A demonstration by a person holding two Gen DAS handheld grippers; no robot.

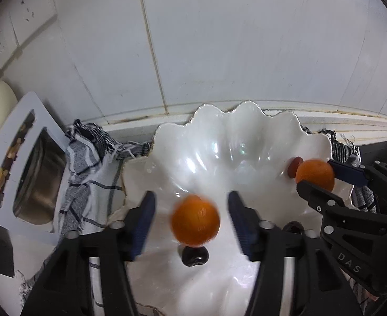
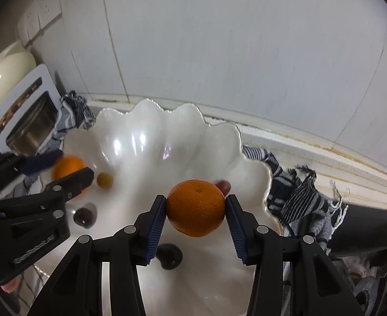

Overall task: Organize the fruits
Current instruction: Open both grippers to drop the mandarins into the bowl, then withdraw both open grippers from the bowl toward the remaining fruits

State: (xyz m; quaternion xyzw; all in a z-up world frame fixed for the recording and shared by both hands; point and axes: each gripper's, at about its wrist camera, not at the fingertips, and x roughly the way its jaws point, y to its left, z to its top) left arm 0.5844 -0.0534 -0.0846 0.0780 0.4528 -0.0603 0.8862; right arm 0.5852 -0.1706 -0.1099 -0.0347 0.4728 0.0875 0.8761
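A white scalloped bowl (image 1: 219,137) sits on a checked cloth; it also shows in the right wrist view (image 2: 151,137). My left gripper (image 1: 192,218) is open over the bowl, with a blurred orange (image 1: 195,220) loose between its spread fingers. My right gripper (image 2: 196,210) is shut on a second orange (image 2: 196,208) above the bowl's right side; it shows in the left wrist view (image 1: 315,175) too. In the bowl lie dark plums (image 2: 84,217) (image 2: 169,256), a small yellow-green fruit (image 2: 104,180) and a reddish fruit (image 1: 294,166).
A white box with a steel bowl pictured on it (image 1: 27,158) leans at the left by a cream pot (image 2: 6,73). The striped cloth (image 2: 298,197) spreads around the bowl. A tiled wall with sockets (image 2: 40,13) stands right behind.
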